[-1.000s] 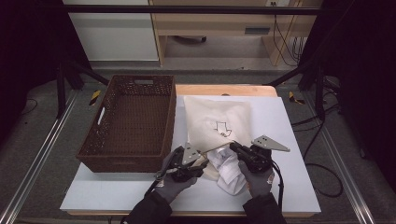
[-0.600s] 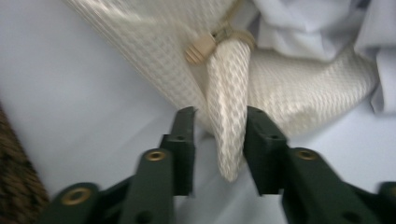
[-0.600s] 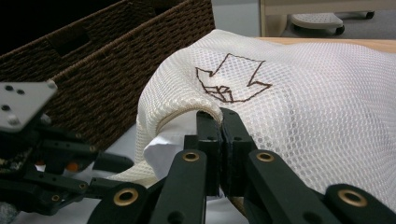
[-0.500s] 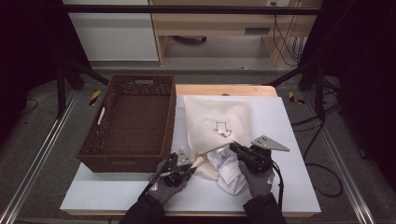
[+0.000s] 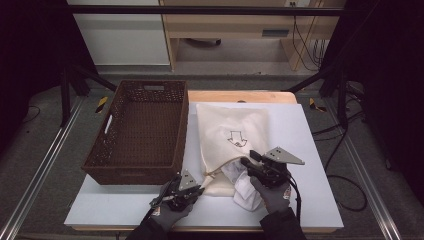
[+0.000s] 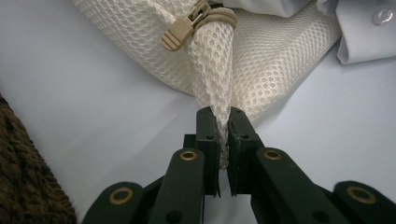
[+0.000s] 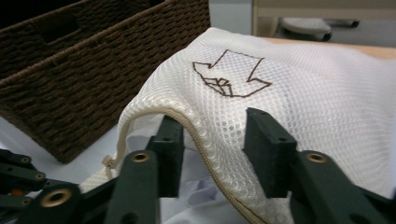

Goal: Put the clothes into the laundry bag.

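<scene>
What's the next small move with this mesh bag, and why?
Probably close the right gripper on the zipper rim of the mesh bag: its just-opened jaws straddle the rim without pressing, while the left gripper pinches the bag's corner and the white garment hangs half out.

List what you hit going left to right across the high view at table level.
Wicker basket → left gripper, fingers shut on the mesh bag's corner → mesh laundry bag → white shirt spilling from its mouth → right gripper at the bag's opening → bare table.
</scene>
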Available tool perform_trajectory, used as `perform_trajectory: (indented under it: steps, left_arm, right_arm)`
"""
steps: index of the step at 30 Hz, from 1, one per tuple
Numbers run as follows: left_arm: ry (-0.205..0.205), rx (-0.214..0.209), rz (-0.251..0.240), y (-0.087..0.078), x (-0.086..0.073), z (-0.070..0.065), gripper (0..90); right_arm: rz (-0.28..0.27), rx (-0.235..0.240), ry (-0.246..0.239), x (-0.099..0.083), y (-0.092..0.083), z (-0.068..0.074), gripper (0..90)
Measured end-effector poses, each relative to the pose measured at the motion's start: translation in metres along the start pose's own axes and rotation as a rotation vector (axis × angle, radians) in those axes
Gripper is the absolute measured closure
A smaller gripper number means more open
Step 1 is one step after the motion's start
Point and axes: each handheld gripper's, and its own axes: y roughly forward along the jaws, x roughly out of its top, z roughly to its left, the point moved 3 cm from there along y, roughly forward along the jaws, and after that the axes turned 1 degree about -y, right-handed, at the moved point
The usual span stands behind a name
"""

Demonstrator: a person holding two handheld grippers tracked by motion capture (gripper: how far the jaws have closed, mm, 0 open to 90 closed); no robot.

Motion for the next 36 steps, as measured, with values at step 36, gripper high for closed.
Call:
perform_trajectory:
  steps: [36]
  left_arm:
    - [-0.018,-0.029,-0.041,0.001,-0.005,0.004,83.3]
  right_arm:
    - [0.243,-0.055,0.053,-0.064,-0.024,-0.001,47.7]
